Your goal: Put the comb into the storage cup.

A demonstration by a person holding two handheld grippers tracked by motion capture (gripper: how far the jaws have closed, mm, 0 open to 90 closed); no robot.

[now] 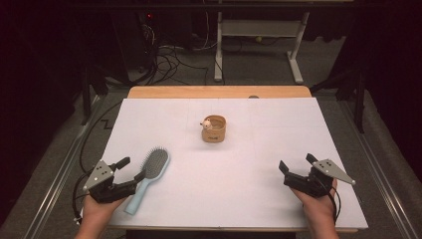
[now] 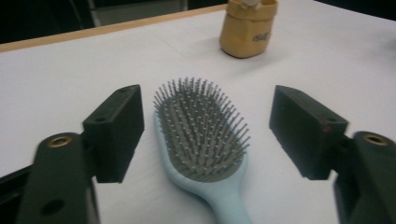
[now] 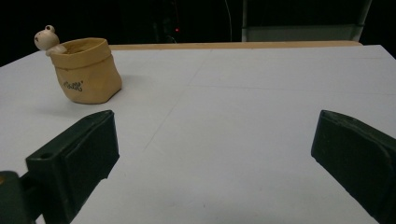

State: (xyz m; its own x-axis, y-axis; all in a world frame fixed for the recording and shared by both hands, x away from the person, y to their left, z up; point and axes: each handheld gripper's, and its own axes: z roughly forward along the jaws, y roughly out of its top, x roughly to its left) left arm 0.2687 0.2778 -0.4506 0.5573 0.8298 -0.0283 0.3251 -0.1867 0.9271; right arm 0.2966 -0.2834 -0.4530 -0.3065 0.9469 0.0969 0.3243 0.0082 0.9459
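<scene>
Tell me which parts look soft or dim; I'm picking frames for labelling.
High view: white table bright, surroundings dark. Left gripper view: hairbrush bristles sharp, near jaws and tan pot blurred. Right gripper view: near jaws soft, tan pot fairly clear, background black.

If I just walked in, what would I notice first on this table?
Probably the light blue hairbrush, lying bristles-up at the near left of the white table, right between the open fingers of the left gripper, which do not touch it. Next comes the little tan pot standing alone near the middle, with a tiny round-headed figure peeking over its rim.
</scene>
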